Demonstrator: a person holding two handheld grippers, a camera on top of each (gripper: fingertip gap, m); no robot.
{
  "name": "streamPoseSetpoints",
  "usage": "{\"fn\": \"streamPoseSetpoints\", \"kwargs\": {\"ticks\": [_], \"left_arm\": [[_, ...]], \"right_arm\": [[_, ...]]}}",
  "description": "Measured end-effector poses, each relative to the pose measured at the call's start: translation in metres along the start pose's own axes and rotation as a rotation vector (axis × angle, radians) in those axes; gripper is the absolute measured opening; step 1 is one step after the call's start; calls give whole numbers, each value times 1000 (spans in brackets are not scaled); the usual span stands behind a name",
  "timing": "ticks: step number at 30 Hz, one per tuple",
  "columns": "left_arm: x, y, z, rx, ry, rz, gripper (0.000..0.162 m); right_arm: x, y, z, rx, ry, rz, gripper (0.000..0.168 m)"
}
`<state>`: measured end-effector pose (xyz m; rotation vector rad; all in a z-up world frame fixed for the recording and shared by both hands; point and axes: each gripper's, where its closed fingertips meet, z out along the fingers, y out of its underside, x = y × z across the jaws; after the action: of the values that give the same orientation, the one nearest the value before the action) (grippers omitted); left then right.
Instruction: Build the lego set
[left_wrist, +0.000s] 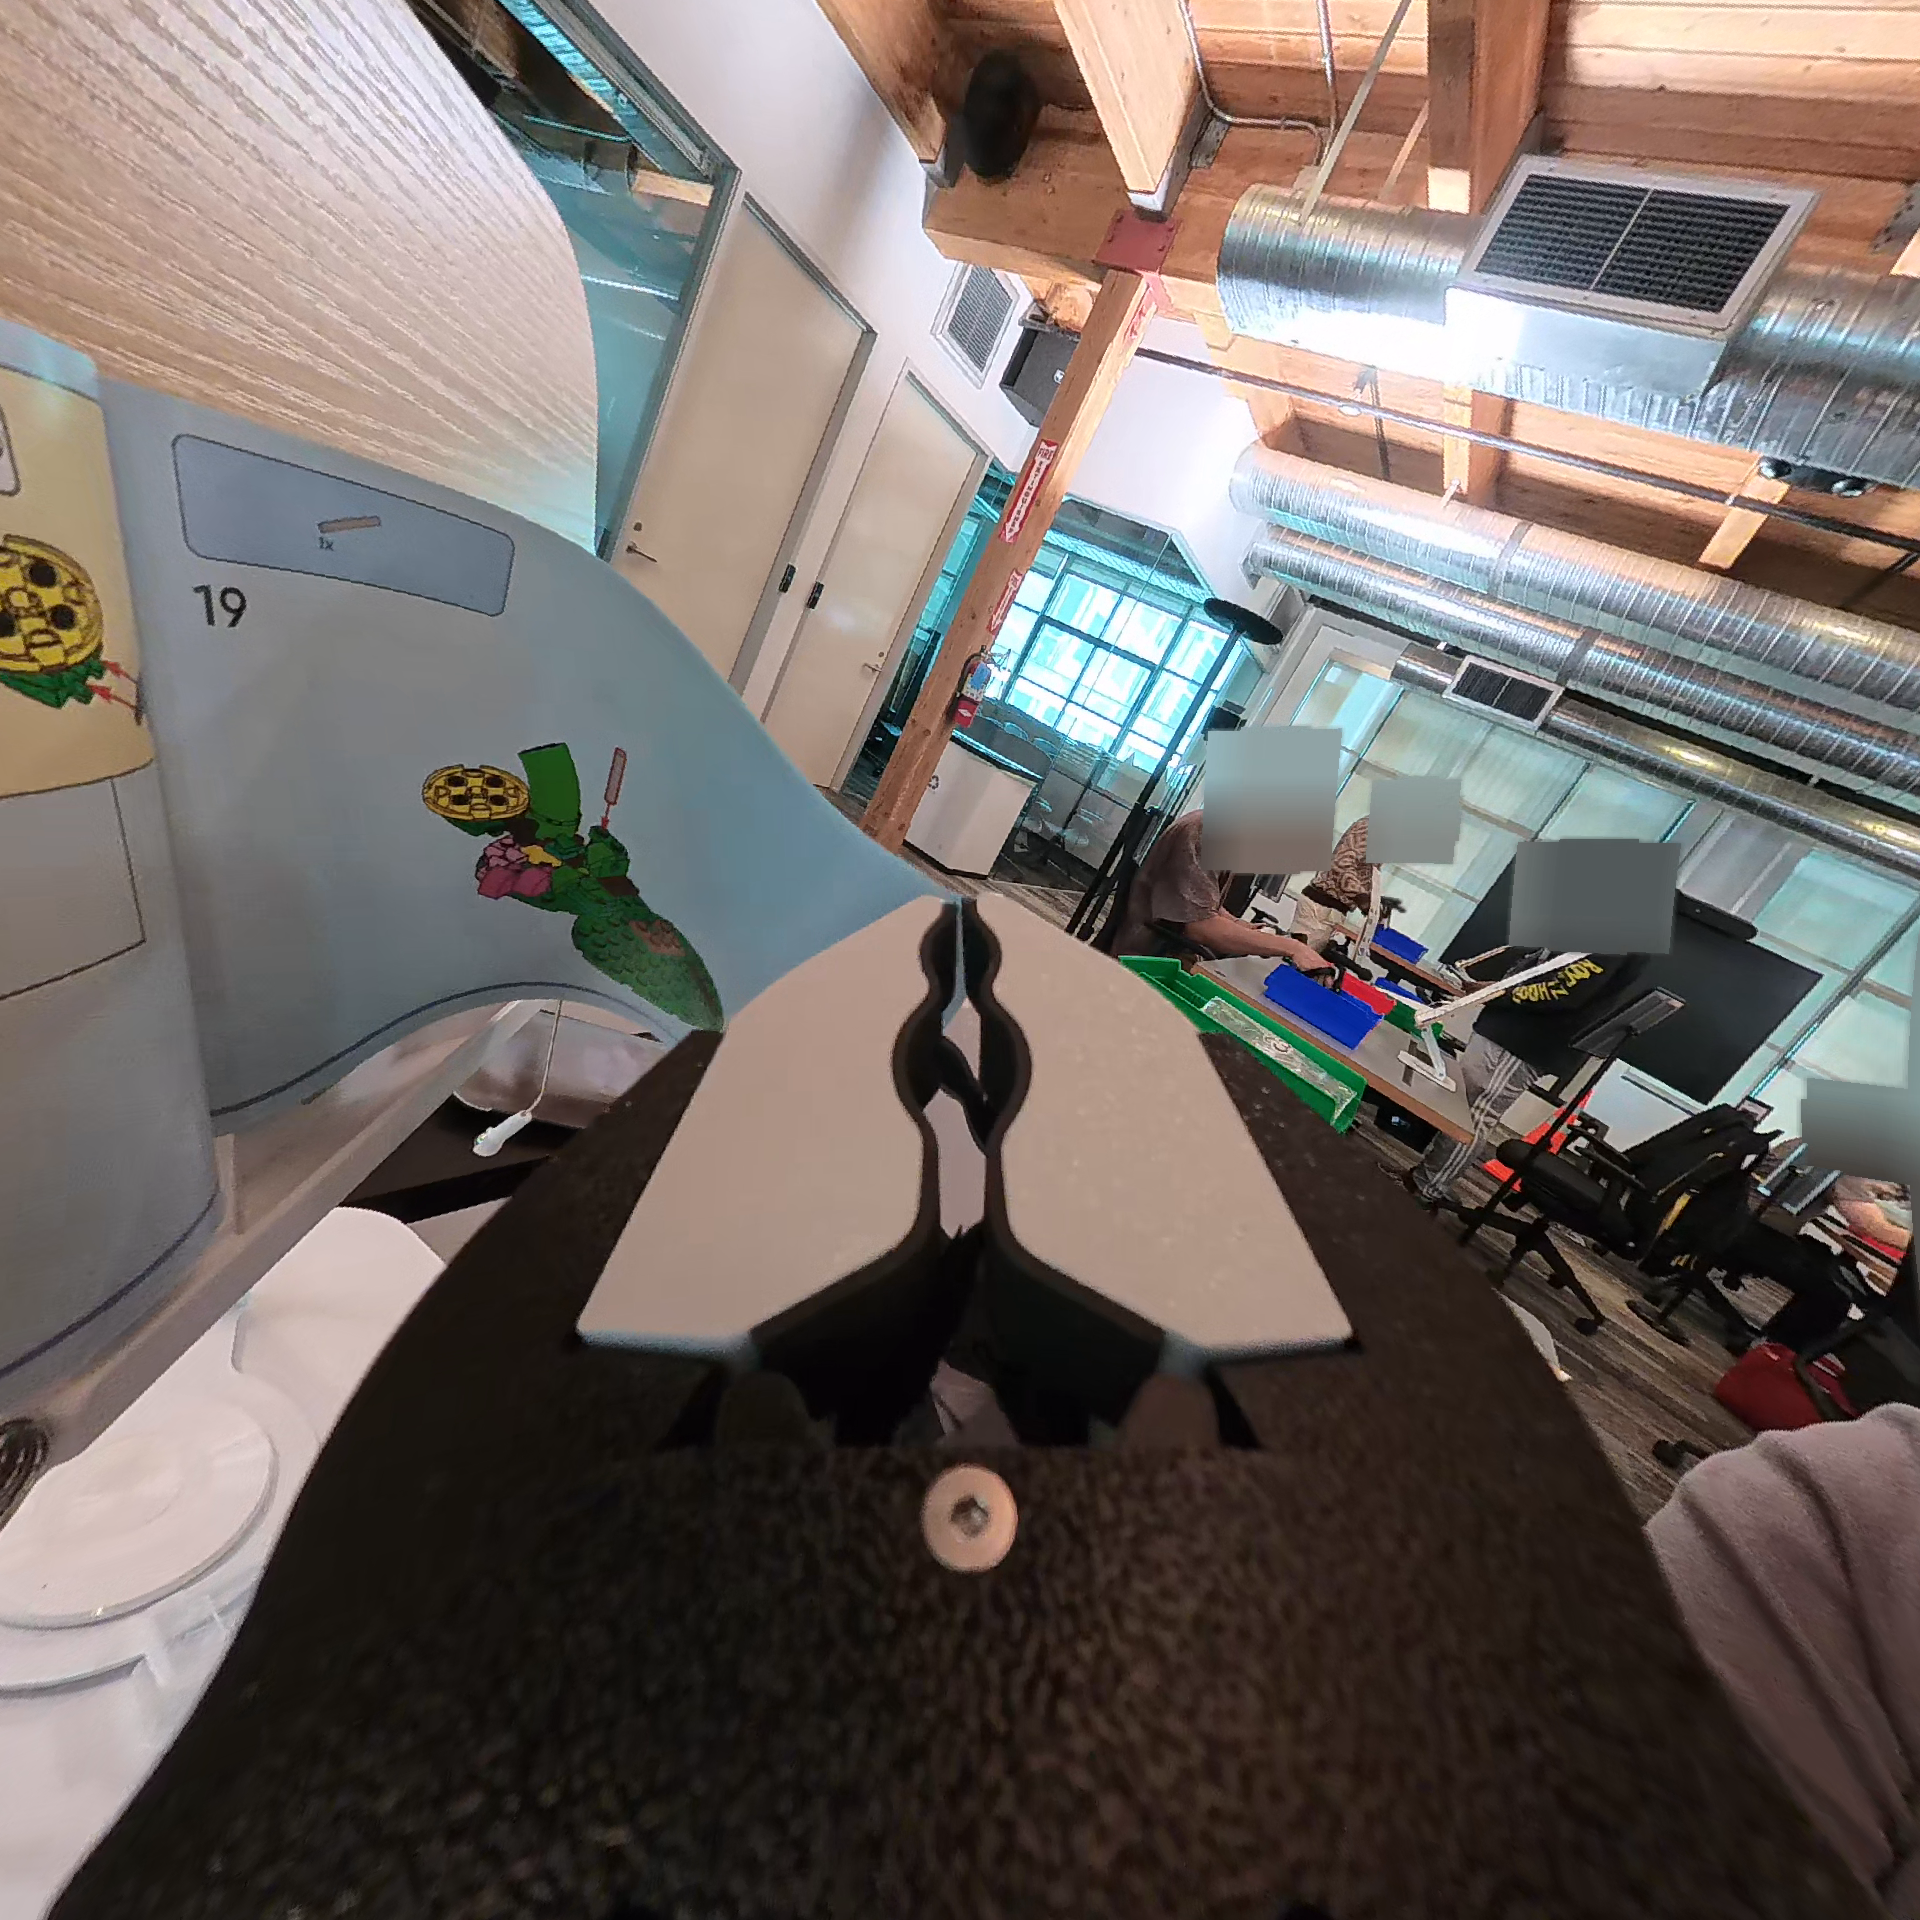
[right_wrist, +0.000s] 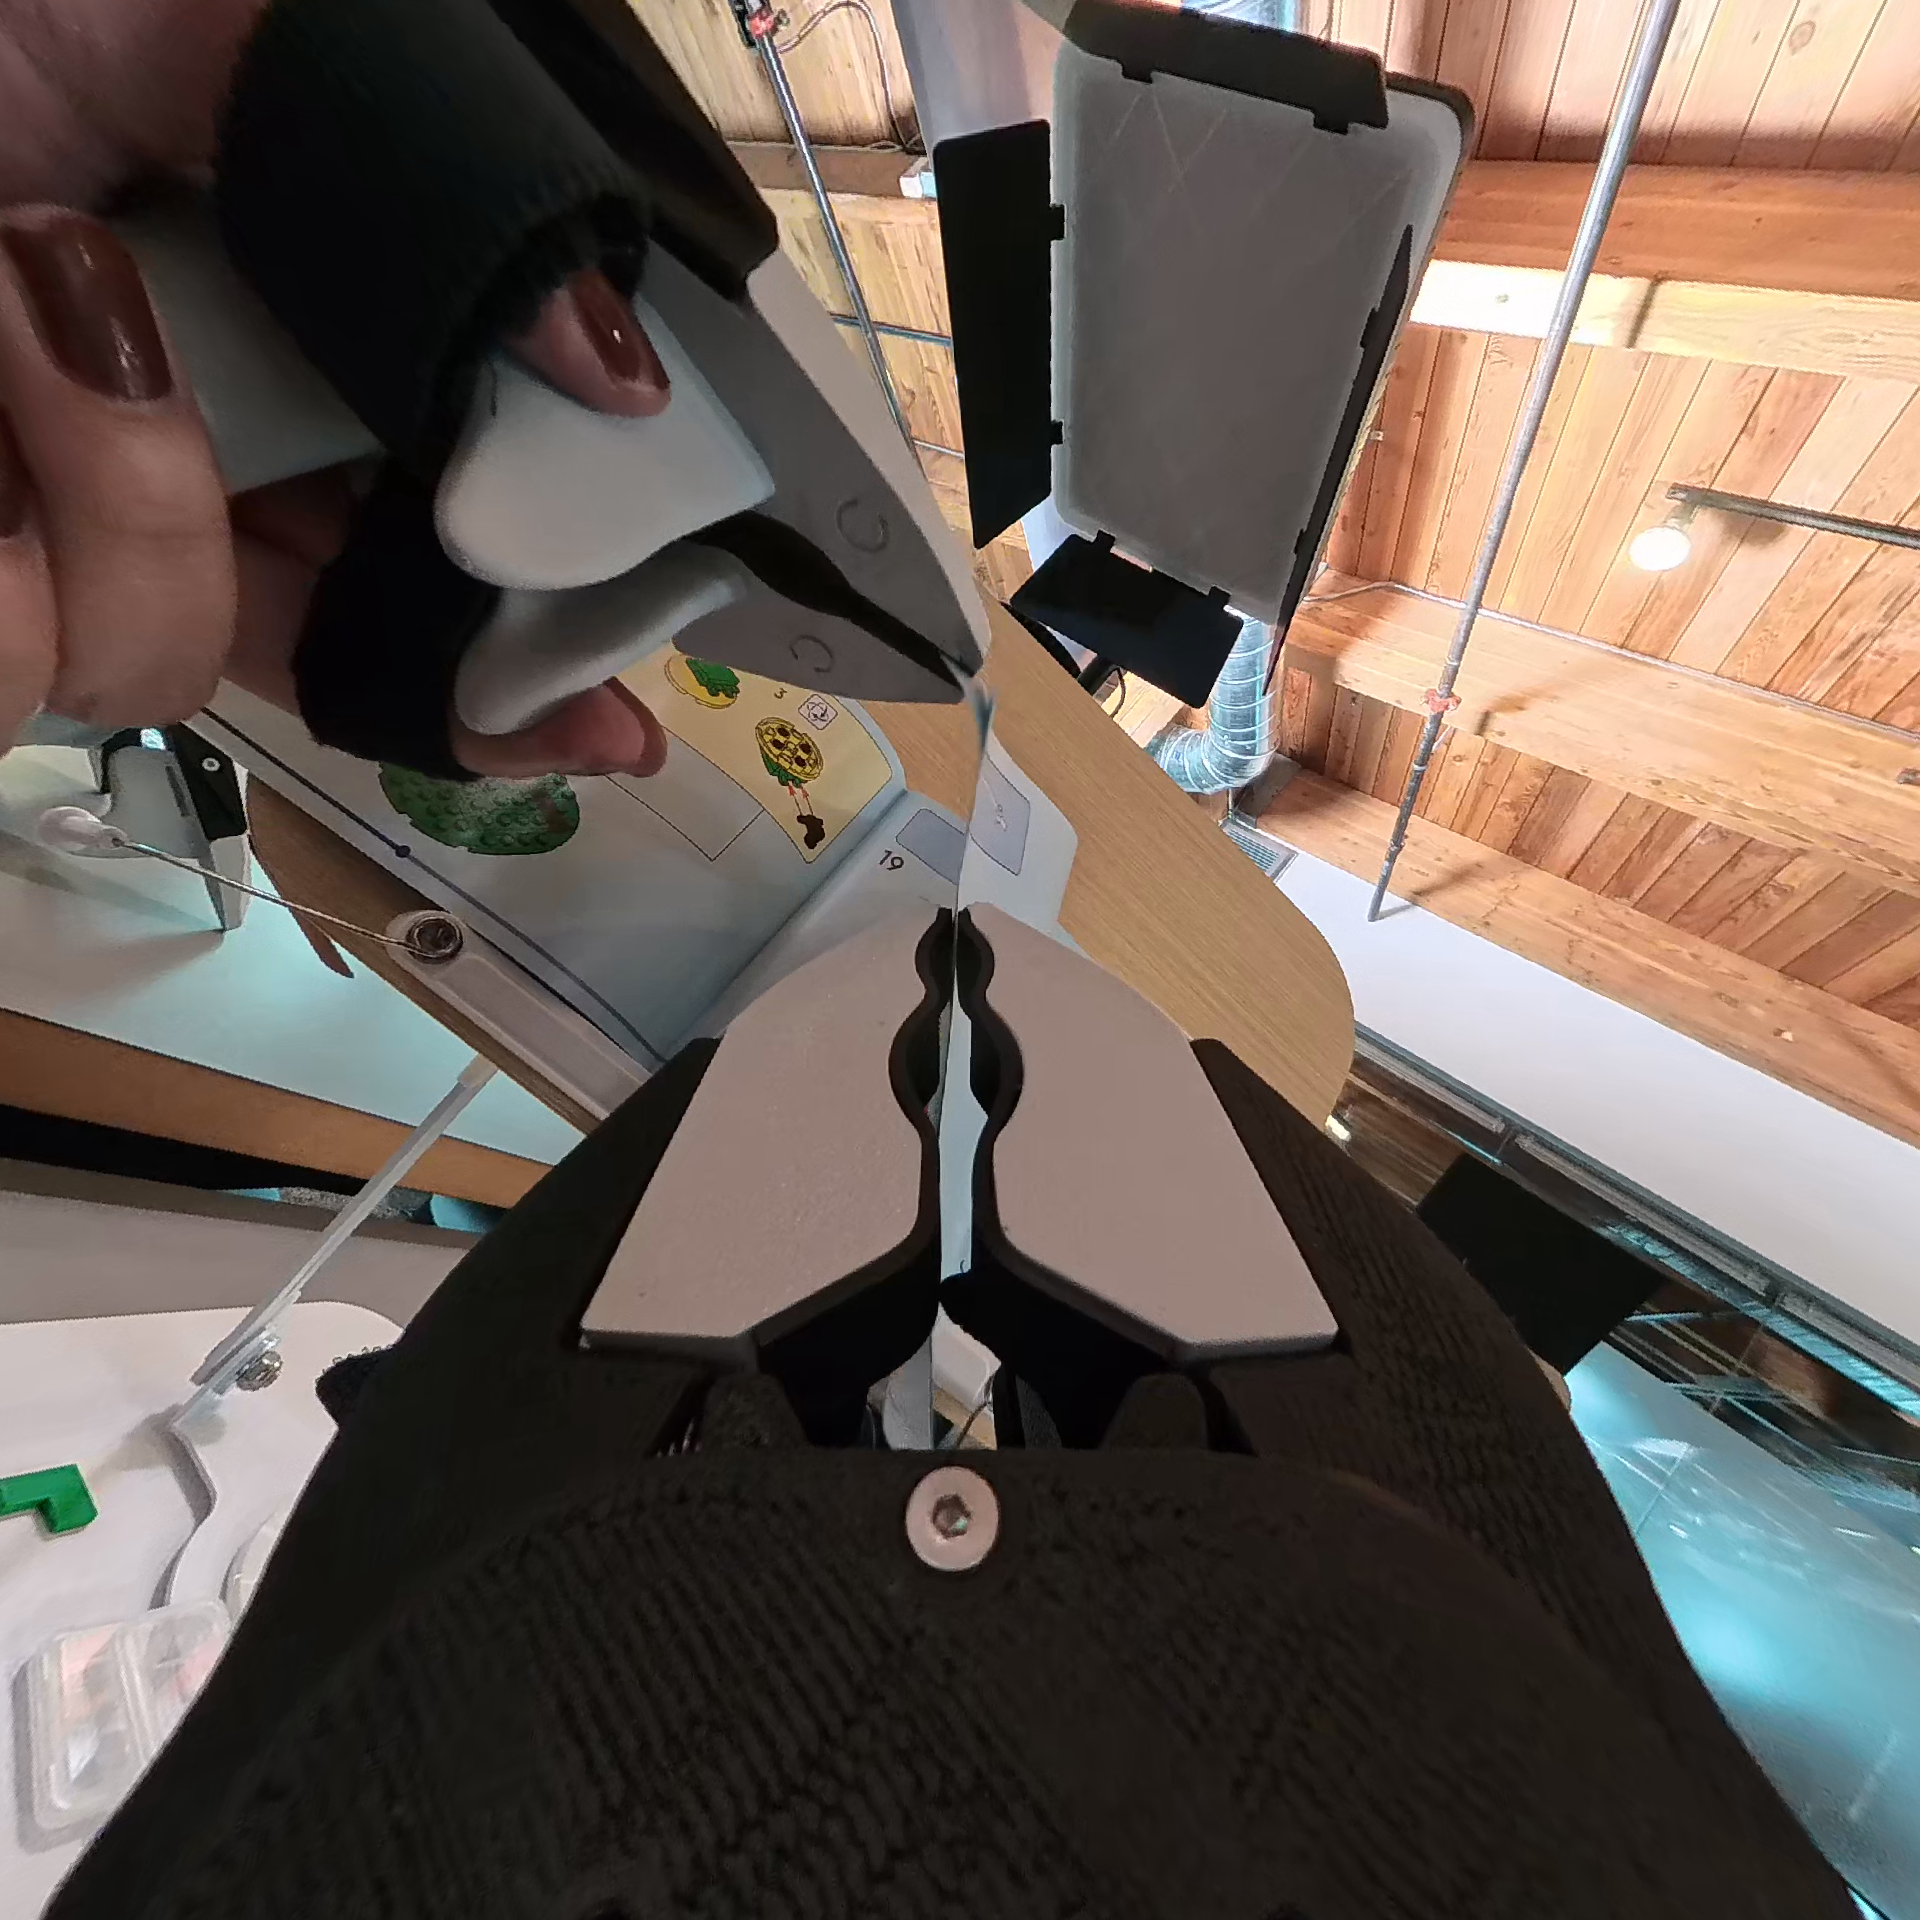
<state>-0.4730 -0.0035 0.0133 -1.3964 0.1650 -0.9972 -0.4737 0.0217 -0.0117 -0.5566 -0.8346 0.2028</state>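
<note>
Both grippers pinch one glossy pale-blue instruction booklet page (left_wrist: 436, 727) edge-on, left gripper (left_wrist: 958, 914) farther along it than right gripper (right_wrist: 954, 920).

Wood-grain table (right_wrist: 1195, 935), instruction booklet (right_wrist: 623, 914) open on it; white tray (right_wrist: 125, 1382) holding green brick (right_wrist: 47, 1501).

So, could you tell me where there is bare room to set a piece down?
In the right wrist view, the white surface is bare between the green piece and the thin white rod. Nearer the camera, clear plastic cases crowd it. The left gripper and right gripper are both shut on the booklet page, hiding the rest.
</note>
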Motion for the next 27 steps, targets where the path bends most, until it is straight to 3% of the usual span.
{"fn": "streamPoseSetpoints", "kwargs": {"ticks": [11,21,27], "left_arm": [[-2,1,4,-7,-9,46,0],[-17,10,37,4,-51,67,0],[-20,8,38,25,-82,90,0]], "right_arm": [[1,0,-1,1,4,14,0],[18,21,-3,-70,87,111,28],[38,22,-9,-63,224,112,48]]}}
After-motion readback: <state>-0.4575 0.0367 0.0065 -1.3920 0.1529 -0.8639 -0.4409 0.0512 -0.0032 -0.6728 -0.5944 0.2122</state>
